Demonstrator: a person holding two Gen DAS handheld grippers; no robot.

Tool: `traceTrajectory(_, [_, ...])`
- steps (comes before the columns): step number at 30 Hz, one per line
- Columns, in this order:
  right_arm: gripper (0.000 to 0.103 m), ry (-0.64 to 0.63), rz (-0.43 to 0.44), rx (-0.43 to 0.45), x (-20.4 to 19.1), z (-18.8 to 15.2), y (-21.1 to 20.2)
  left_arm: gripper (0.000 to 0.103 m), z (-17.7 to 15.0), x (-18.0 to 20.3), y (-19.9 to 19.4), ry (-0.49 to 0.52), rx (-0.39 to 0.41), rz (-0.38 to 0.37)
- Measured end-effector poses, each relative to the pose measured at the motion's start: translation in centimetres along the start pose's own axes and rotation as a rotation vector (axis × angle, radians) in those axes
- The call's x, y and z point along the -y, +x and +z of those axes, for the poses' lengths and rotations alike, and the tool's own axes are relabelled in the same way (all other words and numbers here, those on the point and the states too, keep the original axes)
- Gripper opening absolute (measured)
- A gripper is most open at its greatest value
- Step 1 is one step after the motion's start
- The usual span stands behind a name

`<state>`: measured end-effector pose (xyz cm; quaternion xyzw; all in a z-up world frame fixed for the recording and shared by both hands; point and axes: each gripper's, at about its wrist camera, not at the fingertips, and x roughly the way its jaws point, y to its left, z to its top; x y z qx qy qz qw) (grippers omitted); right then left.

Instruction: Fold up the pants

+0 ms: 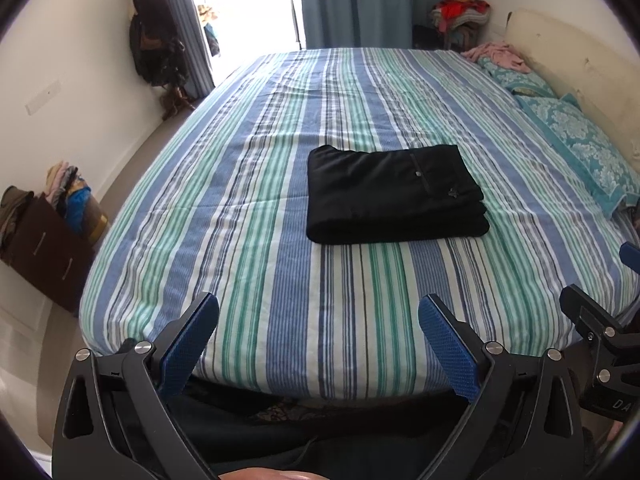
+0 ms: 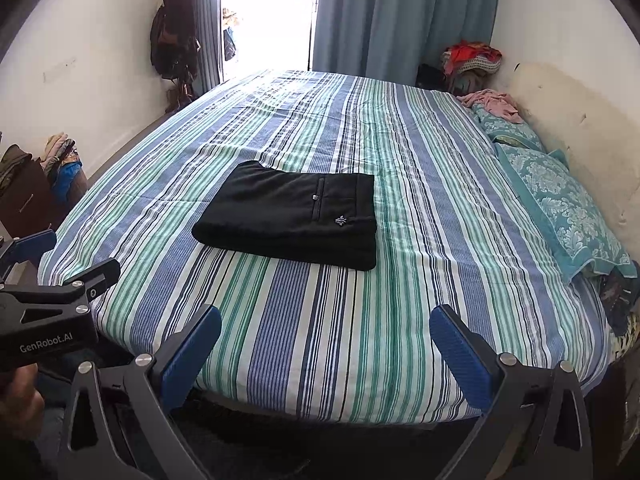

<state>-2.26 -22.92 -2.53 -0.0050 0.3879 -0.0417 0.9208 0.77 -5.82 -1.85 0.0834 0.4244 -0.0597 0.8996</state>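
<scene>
We hold the left gripper (image 1: 319, 322) and right gripper (image 2: 325, 334) wide open and empty, well short of the soft, limp black folded pants (image 2: 292, 218) mid-bed on the striped blue-green bedsheet (image 2: 360, 340), which we judge light and best pinched at the thick folded near edge.

Two hand-held grippers, both spread wide and holding nothing.

The left gripper (image 1: 319, 344) points forward and slightly down, its two blue-padded fingers (image 1: 188, 354) far apart with only air between them. The right gripper (image 2: 326, 354) sits level with it in the same pose, blue pads (image 2: 464, 356) spread equally wide, gripping nothing. The two tools are side by side and near each other: each camera catches the black body of the other at its frame edge. In the right wrist view, part of the person's left hand (image 2: 18, 394) shows at the lower left, wrapped around the left tool's handle.
</scene>
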Motion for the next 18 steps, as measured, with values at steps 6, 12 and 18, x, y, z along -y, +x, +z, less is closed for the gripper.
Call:
traceTrajectory(6, [0.103,0.004,0.002,-0.012,0.12,-0.15,0.4,0.101,0.0,-0.01,0.52,-0.003,-0.018,-0.003])
traceTrajectory(12, [0.103,0.008,0.002,-0.019,0.2,-0.22,0.69,0.101,-0.02,0.03,0.96,0.0,-0.031,-0.002])
traceTrajectory(18, [0.103,0.008,0.002,-0.02,0.15,-0.24,0.76,0.101,0.04,-0.13,0.54,-0.004,-0.007,-0.002])
